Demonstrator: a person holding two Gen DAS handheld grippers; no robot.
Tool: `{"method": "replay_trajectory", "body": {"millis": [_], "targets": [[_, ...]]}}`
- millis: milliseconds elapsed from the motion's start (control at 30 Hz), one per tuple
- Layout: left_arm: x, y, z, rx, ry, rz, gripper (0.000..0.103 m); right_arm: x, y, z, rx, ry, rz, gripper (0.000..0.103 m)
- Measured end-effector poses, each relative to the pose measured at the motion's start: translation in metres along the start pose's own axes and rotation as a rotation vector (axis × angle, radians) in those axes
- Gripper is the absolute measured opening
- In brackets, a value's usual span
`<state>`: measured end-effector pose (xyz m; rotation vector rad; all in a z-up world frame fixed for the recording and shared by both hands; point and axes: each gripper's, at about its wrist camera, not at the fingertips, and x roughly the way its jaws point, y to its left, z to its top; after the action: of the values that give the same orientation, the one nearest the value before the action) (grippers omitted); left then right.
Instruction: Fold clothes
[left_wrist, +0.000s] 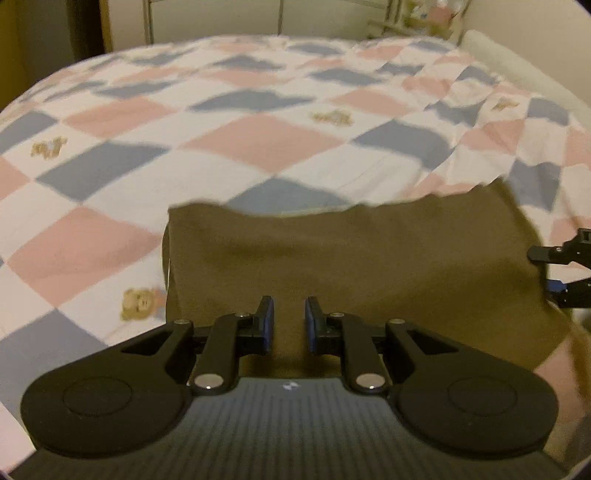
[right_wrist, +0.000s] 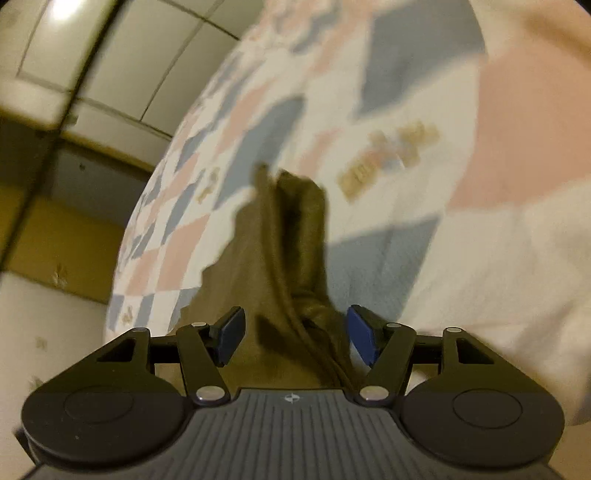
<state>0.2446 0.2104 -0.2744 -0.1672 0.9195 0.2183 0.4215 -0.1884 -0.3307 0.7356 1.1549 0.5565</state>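
Observation:
An olive-brown garment (left_wrist: 369, 266) lies folded on the checked quilt (left_wrist: 258, 140) of a bed. My left gripper (left_wrist: 289, 325) sits over its near edge with the jaws narrowly apart, and cloth fills the gap between the blue pads. At the garment's right edge my right gripper (left_wrist: 543, 271) shows. In the right wrist view the right gripper (right_wrist: 295, 332) stands open. A bunched ridge of the garment (right_wrist: 295, 236) runs up between its pads (right_wrist: 364, 334) without touching them.
The quilt (right_wrist: 406, 110) of pink, blue and white squares with small bear prints covers the bed all around the garment. A metal bed frame (left_wrist: 147, 22) and a wall stand at the far side. A tiled floor (right_wrist: 110, 55) lies beyond the bed's edge.

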Motion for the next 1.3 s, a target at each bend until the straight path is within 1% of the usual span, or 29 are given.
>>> {"method": "replay_trajectory", "body": {"millis": [33,67,167,200,267,300,400,433,500,533,567,633,733,800,867,933,1000,1033,1100,1133,1233,1300], "targets": [[0.004,0.002,-0.002,-0.005,0.014,0.017,0.015,0.005,-0.005,-0.001,0.018,0.001,0.01,0.05],[0.005,0.003,-0.002,-0.013,0.022,0.027,0.015,0.01,-0.01,-0.001,0.029,0.001,0.018,0.031],[-0.005,0.003,0.001,-0.02,0.015,0.041,0.015,0.012,-0.009,0.002,0.033,0.027,0.034,0.03],[-0.009,0.003,0.003,-0.016,0.009,0.049,0.015,0.01,-0.007,0.003,0.024,0.031,0.045,0.032],[-0.014,0.004,0.005,-0.015,0.007,0.057,0.015,0.006,-0.008,0.005,0.027,0.023,0.071,0.052],[-0.014,0.005,0.006,-0.011,0.01,0.062,0.015,0.004,-0.009,0.006,0.031,0.019,0.083,0.053],[-0.012,0.008,0.008,0.006,0.018,0.069,0.015,0.01,-0.015,0.009,0.069,0.017,0.116,0.052],[-0.011,0.01,0.009,0.017,0.018,0.068,0.015,0.013,-0.017,0.011,0.082,0.017,0.126,0.05],[-0.007,0.014,0.011,0.045,0.019,0.066,0.015,0.02,-0.014,0.01,0.062,0.027,0.125,0.039],[-0.004,0.016,0.011,0.06,0.02,0.064,0.013,0.024,-0.012,0.008,0.041,0.034,0.104,0.03],[-0.001,0.018,0.011,0.077,0.027,0.056,0.012,0.026,-0.011,0.006,0.027,0.033,0.081,0.026],[0.008,0.023,0.008,0.111,0.05,0.027,0.01,0.029,-0.008,0.003,0.025,0.02,0.043,0.023],[0.016,0.029,0.005,0.166,0.064,-0.018,0.009,0.03,0.004,0.0,0.012,0.007,-0.023,0.022],[0.011,0.035,0.007,0.178,0.045,-0.056,0.01,0.03,0.018,-0.001,-0.02,-0.003,-0.082,0.022],[0.007,0.044,0.008,0.174,0.037,-0.086,0.011,0.029,0.036,-0.004,-0.078,-0.024,-0.155,0.022],[0.006,0.059,0.005,0.141,0.053,-0.137,0.011,0.025,0.051,-0.01,-0.134,-0.043,-0.236,0.022],[0.001,0.069,0.003,0.159,0.051,-0.175,0.011,0.026,0.07,-0.019,-0.194,-0.069,-0.327,0.021],[-0.003,0.073,0.002,0.173,0.039,-0.189,0.011,0.025,0.084,-0.025,-0.242,-0.091,-0.375,0.021],[-0.009,0.088,0.004,0.164,0.021,-0.219,0.011,0.026,0.126,-0.042,-0.39,-0.16,-0.456,0.021],[-0.011,0.098,0.005,0.148,0.014,-0.233,0.011,0.027,0.145,-0.051,-0.455,-0.19,-0.473,0.02],[-0.013,0.127,0.008,0.091,0.009,-0.25,0.011,0.041,0.202,-0.085,-0.626,-0.245,-0.477,0.02],[-0.015,0.148,0.009,0.05,0.009,-0.268,0.011,0.063,0.239,-0.113,-0.742,-0.24,-0.462,0.02]]}}
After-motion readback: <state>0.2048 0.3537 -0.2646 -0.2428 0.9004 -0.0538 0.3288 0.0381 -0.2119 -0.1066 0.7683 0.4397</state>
